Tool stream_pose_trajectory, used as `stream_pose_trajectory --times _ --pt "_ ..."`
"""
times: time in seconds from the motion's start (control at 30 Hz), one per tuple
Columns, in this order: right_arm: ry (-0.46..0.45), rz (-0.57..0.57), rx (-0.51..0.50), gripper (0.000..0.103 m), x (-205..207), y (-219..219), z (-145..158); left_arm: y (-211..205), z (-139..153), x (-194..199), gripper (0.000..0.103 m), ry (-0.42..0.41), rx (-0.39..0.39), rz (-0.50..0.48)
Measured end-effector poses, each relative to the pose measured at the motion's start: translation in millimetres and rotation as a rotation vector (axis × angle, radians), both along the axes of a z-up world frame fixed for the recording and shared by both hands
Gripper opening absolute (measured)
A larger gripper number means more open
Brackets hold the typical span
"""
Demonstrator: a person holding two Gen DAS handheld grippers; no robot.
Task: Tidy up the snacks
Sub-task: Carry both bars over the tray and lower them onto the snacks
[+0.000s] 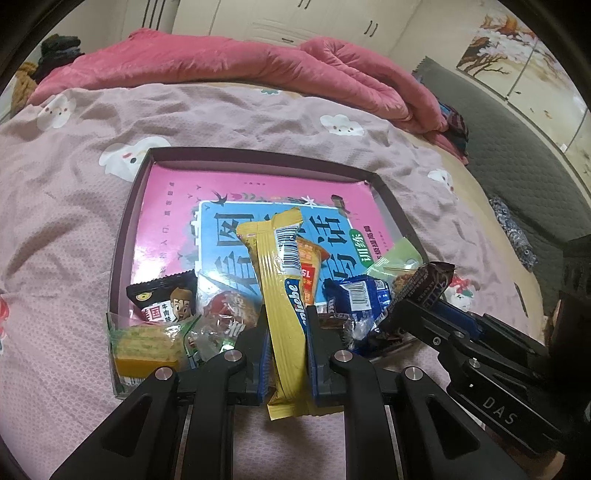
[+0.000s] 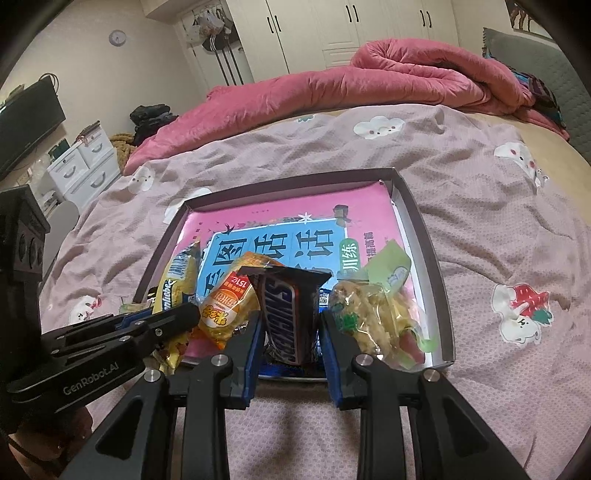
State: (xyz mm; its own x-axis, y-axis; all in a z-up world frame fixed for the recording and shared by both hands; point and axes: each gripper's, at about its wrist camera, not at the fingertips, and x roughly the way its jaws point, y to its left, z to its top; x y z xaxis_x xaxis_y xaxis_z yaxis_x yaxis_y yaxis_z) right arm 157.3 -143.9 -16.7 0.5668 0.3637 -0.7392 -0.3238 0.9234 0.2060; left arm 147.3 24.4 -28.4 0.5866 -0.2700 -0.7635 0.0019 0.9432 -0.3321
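- Over the near edge of the tray point(image 1: 122, 236), the left gripper point(image 1: 286, 354) clamps a yellow bar point(image 1: 280, 295) upright by its lower half; the right gripper point(image 2: 290, 343) is closed on a Snickers point(image 2: 291, 317), also above the tray's near edge.
- Each bar is pinched on slick wrapper, so either could slide out if swung fast, I judge.
- Both grippers sit close together; crossing paths risks a knock.
- Loose packets crowd the tray's near edge: a black packet point(image 1: 166, 299), a blue packet point(image 1: 364, 295), an orange packet point(image 2: 225, 306) and a clear bag point(image 2: 373, 317). A low pass could sweep one over the rim.
- A soft bed point(image 2: 498, 229) carries the tray, so pressing down may tip it.
- A pink book point(image 1: 177, 206) lines the tray floor; packets may skid on it.
- Beyond lie a pink quilt point(image 2: 406, 74) and white wardrobes point(image 2: 314, 29).
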Motion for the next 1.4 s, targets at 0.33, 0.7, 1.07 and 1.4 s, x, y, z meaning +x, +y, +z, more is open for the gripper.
stream_pose_trajectory --times 0.33,0.7,1.07,1.4 --pt "-0.007 0.007 -0.002 0.030 8 6 -3 1 -3 2 0.016 0.008 0.004 0.005" --pt "-0.005 0.021 -0.002 0.030 10 8 -6 2 -8 5 0.016 0.017 0.001 0.008" --pt "-0.043 0.044 -0.068 0.023 6 13 -13 2 -10 10 0.017 0.017 0.009 0.011" --pt "-0.062 0.038 -0.079 0.022 8 8 -12 1 -13 15 0.017 0.025 0.017 0.014"
